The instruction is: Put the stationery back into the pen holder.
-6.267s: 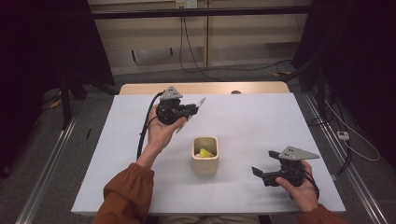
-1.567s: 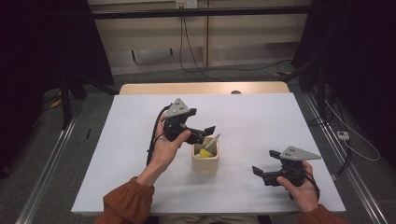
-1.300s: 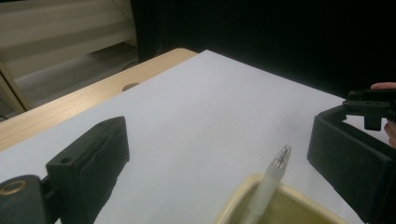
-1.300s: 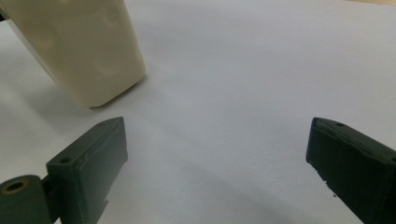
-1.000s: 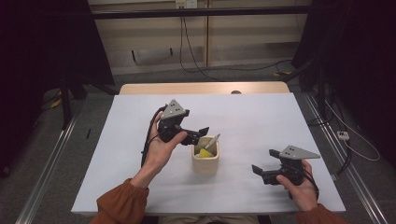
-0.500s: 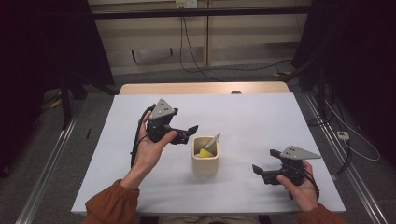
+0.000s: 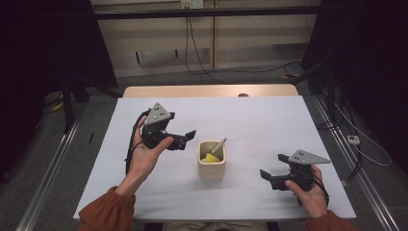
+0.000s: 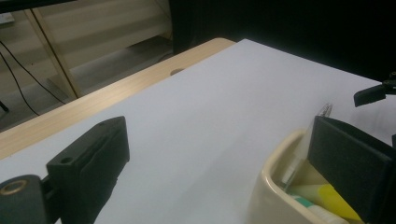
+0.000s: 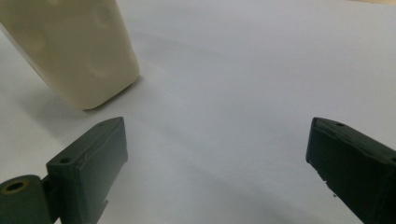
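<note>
Cream ceramic cup (image 7: 212,160) sitting mid-table on white tabletop (image 7: 269,125), already holding yellow item (image 7: 210,157) + slim silver-tipped pen (image 7: 218,146). Left gripper (image 7: 185,140) hovering just beside cup, jaws apart, empty. Right gripper (image 7: 270,178) idling nearby, jaws apart. Nothing left loose; loading prob. finishing.

Cream cup (image 7: 212,164), yellow, perhaps green-striped, contents (image 8: 329,197)

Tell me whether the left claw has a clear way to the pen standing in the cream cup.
Probably yes. The left claw is open beside the cream cup, and the pen sticks up above the rim. Nothing lies between them; the right claw rests well off.
</note>
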The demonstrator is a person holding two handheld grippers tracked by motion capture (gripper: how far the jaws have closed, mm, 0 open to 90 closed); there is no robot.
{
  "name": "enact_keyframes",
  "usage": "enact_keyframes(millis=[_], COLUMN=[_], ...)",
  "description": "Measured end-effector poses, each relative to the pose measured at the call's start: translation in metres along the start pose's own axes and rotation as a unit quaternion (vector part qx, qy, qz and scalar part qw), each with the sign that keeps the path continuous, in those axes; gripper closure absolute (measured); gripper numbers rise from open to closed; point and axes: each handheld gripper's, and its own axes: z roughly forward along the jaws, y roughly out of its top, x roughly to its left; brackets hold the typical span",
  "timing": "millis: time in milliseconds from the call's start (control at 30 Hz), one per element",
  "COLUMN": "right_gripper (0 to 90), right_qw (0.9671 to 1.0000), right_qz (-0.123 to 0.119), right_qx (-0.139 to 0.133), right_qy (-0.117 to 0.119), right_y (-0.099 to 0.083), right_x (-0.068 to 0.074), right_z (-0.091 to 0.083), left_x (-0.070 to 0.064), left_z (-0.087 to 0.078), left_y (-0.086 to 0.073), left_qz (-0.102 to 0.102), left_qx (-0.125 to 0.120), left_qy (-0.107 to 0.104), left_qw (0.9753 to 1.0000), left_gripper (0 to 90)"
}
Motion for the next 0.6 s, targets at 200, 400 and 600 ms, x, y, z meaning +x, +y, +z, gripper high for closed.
enact_keyframes(millis=[200,400,600], right_gripper=[5.2,5.2,5.2], right_qw=[1.0000,1.0000,1.0000], right_qz=[-0.001,-0.005,-0.005], right_qx=[0.001,0.002,0.002], right_qy=[0.000,-0.002,-0.003], right_y=[0.000,0.000,0.000], right_x=[0.000,0.000,0.000], right_z=[0.000,0.000,0.000], left_x=[0.004,0.007,0.009], left_z=[-0.007,-0.017,-0.028], left_y=[-0.005,-0.013,-0.020], left_qz=[-0.001,-0.005,-0.004], left_qx=[0.006,0.007,0.009], left_qy=[0.008,0.020,0.027], left_qw=[1.0000,0.9998,0.9996], left_gripper=[5.5,5.9,5.9])
